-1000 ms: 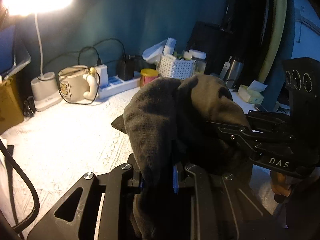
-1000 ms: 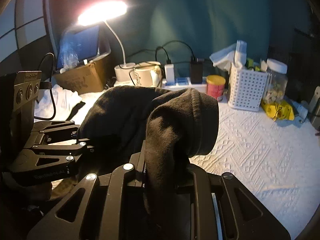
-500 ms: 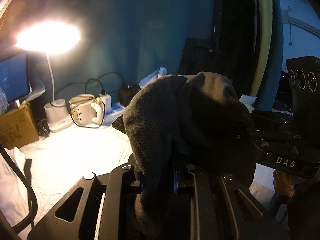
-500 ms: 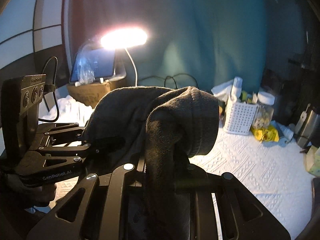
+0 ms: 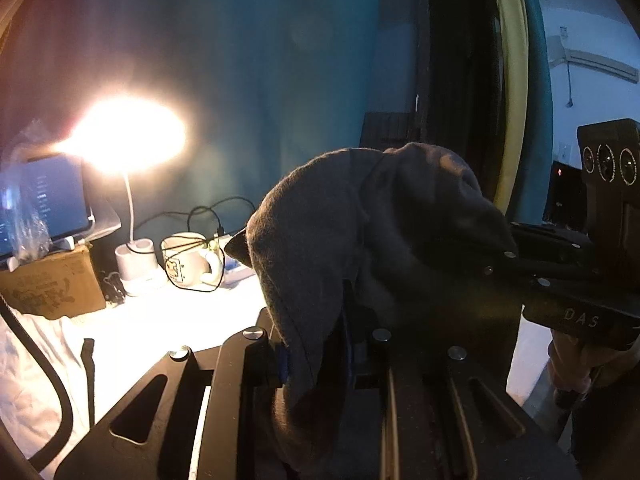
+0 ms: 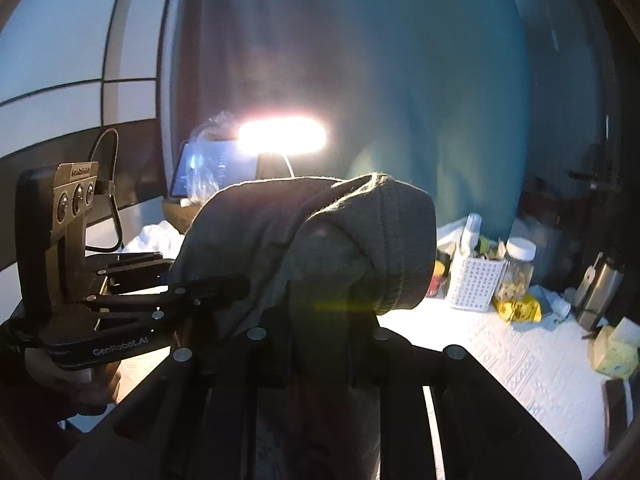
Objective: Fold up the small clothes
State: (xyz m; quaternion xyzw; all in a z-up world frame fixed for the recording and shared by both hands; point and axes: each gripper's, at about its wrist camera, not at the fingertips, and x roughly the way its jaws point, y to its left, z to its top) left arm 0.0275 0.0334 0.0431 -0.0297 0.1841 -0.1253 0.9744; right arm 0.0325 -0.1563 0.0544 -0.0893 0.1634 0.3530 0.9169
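A dark grey garment (image 5: 360,240) hangs in the air between both grippers, bunched and draped over their fingers. My left gripper (image 5: 316,356) is shut on one end of it, the cloth pinched between its jaws. My right gripper (image 6: 320,344) is shut on the other end (image 6: 332,248), whose ribbed hem curls over to the right. Each gripper shows in the other's view: the right one (image 5: 560,280) at the right, the left one (image 6: 132,300) at the left. The fingertips are hidden by cloth.
Below lies a table with a white textured cloth (image 6: 520,368). At its back stand a lit desk lamp (image 5: 128,140), a mug (image 5: 188,260), a cardboard box (image 5: 48,284), a white basket (image 6: 474,280), a jar (image 6: 518,268) and a metal flask (image 6: 600,296). A teal wall rises behind.
Both grippers have risen with the garment and tilted up; the table has dropped lower in both views and more wall shows. Both grips are unchanged.
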